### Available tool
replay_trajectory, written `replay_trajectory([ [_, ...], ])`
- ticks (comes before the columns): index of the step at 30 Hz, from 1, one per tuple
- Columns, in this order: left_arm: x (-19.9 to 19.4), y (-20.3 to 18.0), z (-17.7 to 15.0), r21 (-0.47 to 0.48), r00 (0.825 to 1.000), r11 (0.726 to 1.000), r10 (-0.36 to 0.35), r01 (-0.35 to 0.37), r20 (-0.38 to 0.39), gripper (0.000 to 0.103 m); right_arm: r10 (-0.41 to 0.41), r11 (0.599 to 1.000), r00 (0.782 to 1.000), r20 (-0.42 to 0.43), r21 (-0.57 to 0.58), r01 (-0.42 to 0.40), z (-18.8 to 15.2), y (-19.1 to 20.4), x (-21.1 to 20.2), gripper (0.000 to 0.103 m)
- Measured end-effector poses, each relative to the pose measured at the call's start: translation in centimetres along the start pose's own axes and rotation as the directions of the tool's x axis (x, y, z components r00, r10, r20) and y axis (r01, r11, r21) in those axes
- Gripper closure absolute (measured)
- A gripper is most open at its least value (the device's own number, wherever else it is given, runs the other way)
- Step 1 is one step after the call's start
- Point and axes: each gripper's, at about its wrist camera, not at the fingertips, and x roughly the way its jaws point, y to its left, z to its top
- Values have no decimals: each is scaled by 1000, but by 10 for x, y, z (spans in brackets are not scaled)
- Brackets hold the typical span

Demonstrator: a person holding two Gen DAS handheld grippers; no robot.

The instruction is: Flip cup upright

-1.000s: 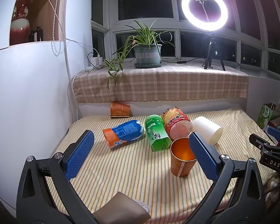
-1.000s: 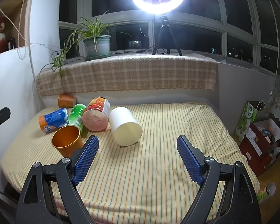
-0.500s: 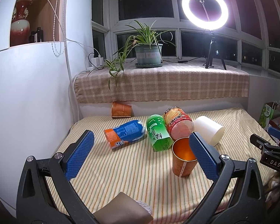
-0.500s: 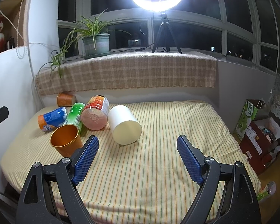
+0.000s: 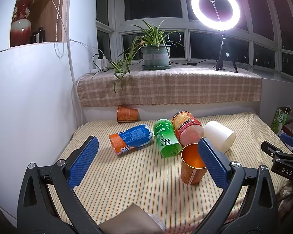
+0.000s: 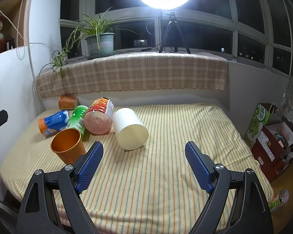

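An orange cup (image 5: 192, 166) stands upright on the striped sheet, its gold mouth up; it also shows in the right wrist view (image 6: 68, 145). A white cup (image 5: 218, 136) lies on its side behind it, mouth toward the right wrist camera (image 6: 130, 130). A second orange cup (image 5: 127, 114) lies on its side by the back wall (image 6: 67, 102). My left gripper (image 5: 146, 161) is open and empty, its right finger just in front of the upright cup. My right gripper (image 6: 144, 165) is open and empty, in front of the white cup.
A blue-orange can (image 5: 130, 139), a green can (image 5: 166, 140) and a red can (image 5: 186, 129) lie on their sides among the cups. A plaid-covered sill (image 5: 166, 85) holds a potted plant (image 5: 156, 56) and ring light (image 5: 215, 5). Boxes (image 6: 271, 136) stand right of the bed.
Both views have drifted only slightly; the cups and cans lie as before and both grippers stay open.
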Motion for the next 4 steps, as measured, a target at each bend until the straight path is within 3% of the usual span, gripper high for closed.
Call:
replay_trajectory([
  [4, 2, 1, -2, 5, 1000, 1000, 7, -7, 2, 0, -1, 1000, 1000, -8, -4, 1, -1, 1, 3, 17],
])
